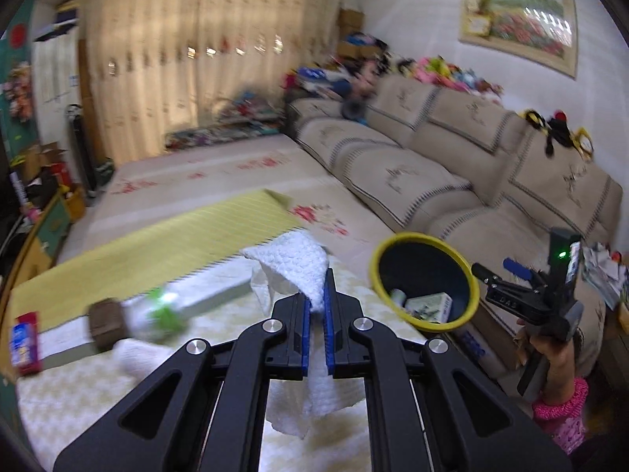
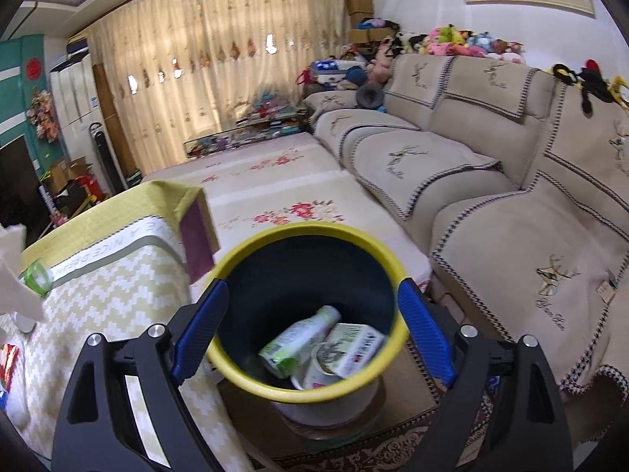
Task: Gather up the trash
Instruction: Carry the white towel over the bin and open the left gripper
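Partway done: bin (image 2: 251, 377) beside the table's edge already holds cartons. Left gripper (image 1: 317, 306) is pinching a white tissue (image 1: 293, 263) above the table; right gripper (image 2: 306, 334) gapes empty around the bin. Bottle (image 1: 157, 314) still on the table.

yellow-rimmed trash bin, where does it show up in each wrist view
Left wrist view: the round yellow-rimmed, dark-lined trash bin sits right of centre, beyond the left claw that pinches a white paper towel.
Right wrist view: the bin fills the lower centre, framed by the open right claw.
Shared landmark: the beige sofa along the right side.
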The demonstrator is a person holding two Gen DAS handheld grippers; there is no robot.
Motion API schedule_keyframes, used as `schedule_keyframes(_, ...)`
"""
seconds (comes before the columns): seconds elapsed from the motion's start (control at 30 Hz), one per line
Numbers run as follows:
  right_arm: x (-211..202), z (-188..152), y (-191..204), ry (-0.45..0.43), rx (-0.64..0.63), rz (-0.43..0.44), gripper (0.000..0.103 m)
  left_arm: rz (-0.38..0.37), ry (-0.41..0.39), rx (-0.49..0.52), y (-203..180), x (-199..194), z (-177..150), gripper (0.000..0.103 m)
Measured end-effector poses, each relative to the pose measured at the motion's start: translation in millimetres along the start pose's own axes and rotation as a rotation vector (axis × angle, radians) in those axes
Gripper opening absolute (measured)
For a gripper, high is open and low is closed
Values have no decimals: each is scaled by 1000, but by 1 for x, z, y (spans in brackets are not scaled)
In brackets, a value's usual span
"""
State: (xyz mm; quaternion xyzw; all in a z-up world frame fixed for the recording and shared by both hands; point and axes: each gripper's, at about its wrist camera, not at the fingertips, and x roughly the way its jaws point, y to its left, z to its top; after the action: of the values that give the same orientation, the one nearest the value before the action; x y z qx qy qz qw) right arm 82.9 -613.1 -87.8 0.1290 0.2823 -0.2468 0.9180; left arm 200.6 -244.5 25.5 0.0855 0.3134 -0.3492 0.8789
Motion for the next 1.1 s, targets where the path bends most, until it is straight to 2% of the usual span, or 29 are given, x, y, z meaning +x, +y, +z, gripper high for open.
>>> schedule_keyframes(0.4,-8,-13,-78,3,100,-96,83,-185,137,184,-147,150,25,6)
schedule_keyframes(0.6,-11,-18,-102,4,127,-120,83,-215,218,221,-196,214,31,7)
schedule_keyframes(0.73,-13,-20,-113,5,141,-137,83,-207,266,210,-212,249,29,8)
schedule_keyframes(0.83,-14,-21,-117,9,146,-142,83,-186,295,208,-218,271,28,22)
schedule_keyframes(0.9,-14,-23,-116,12,147,-142,83,-178,306,209,-222,281,29,48)
schedule_keyframes(1.03,-14,-23,-108,20,143,-135,83,-181,301,185,-217,282,31,67)
schedule_keyframes(1.1,-14,-24,-107,21,140,-129,83,-183,306,180,-212,276,32,80)
